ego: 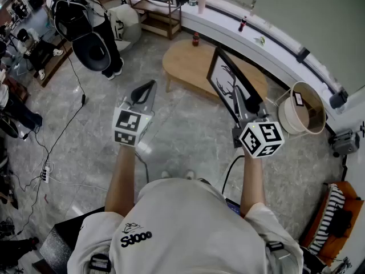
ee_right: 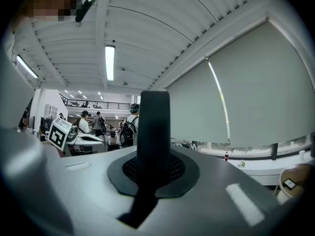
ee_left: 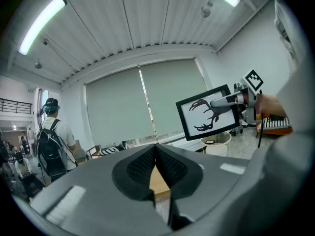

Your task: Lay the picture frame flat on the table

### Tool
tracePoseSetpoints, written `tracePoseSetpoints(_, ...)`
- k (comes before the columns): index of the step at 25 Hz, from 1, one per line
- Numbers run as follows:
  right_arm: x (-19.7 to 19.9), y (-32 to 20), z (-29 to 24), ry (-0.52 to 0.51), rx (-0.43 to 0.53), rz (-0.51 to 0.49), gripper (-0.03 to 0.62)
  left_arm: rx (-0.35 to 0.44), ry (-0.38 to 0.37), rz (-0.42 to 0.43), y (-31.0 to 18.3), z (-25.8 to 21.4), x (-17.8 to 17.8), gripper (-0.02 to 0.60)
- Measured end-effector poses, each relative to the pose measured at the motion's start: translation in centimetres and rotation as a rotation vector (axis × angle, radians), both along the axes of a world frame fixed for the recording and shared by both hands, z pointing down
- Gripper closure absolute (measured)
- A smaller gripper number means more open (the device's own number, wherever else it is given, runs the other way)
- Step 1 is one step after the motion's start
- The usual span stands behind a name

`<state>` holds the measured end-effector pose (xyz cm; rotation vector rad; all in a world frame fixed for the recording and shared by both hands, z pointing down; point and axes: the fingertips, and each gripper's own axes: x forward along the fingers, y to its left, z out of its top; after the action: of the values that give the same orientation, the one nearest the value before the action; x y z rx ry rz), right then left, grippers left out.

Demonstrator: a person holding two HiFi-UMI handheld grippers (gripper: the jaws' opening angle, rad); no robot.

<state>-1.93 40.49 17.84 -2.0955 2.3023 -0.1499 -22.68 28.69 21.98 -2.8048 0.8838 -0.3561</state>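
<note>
Your right gripper (ego: 242, 104) is pinched shut on the picture frame (ego: 230, 84), gripping it at one side edge. In the right gripper view the frame (ee_right: 153, 132) shows edge-on as a dark bar rising between the closed jaws. You hold it up in the air on edge, leaning a little, over the near right end of the oval wooden surface (ego: 188, 64) and clear of it.

The frame has a thin black border round a white sheet. Seen from your left gripper's camera, the sheet (ee_left: 209, 113) carries a black drawing of a stag's head with branching antlers. It lies wider than tall and its right end is clamped in the right gripper (ee_left: 231, 101).

Your left gripper (ego: 145, 93) is level with the other, off to the left, and holds nothing. Its ribbed pads (ee_left: 170, 167) are pressed together at the tips, with a sliver of the wooden top showing behind them.

The cubes on both grippers bear black-and-white square markers, without words. The back of your shirt has dark lettering (ego: 136, 237) that looks like "SJOOO". A small red-capped bottle (ego: 195, 39) stands at the far edge of the surface, its label too small to read.
</note>
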Motion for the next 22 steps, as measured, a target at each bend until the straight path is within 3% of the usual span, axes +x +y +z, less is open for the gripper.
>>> tracePoseSetpoints(15,2.6,0.3,0.5,-0.027,0.029,-0.063,0.582,0.009,-0.005,-0.031,1.4,1.3,2.6,0.571)
tracePoseSetpoints(22,3.0,-1.5,2.5,-0.014,0.014,-0.041,0.582,0.0,0.003,-0.013,-0.1,3.5,3.0,0.571)
